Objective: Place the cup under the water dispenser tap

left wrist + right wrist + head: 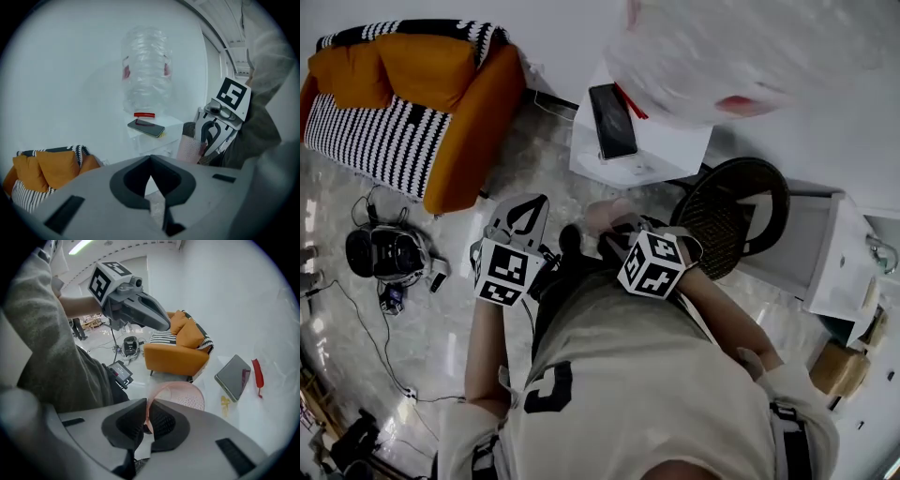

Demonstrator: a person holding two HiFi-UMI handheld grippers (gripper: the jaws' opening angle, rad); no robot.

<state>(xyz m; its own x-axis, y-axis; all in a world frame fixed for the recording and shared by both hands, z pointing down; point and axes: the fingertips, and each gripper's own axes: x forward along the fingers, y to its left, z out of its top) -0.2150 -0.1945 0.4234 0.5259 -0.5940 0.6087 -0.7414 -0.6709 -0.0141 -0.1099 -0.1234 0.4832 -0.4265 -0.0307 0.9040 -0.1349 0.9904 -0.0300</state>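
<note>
A translucent pink cup [183, 397] hangs from my right gripper [146, 404], whose jaws are shut on its rim wall. In the left gripper view the cup [190, 147] shows upright in the right gripper [206, 140], close beside the white water dispenser [168, 131]. A big clear bottle [145, 75] stands on the dispenser; its tap is hidden. From the head view, the cup [605, 217] is in front of the dispenser [661, 150]. My left gripper [528, 208] is held beside it to the left, jaws together [150, 161], holding nothing.
A dark phone [612, 120] and a red strip [257, 372] lie on the dispenser top. An orange sofa [422, 94] with a striped blanket stands to the left. A round black mesh seat [727, 211] and a white cabinet [839, 262] are at right. Cables and a black device [389, 253] lie on the floor.
</note>
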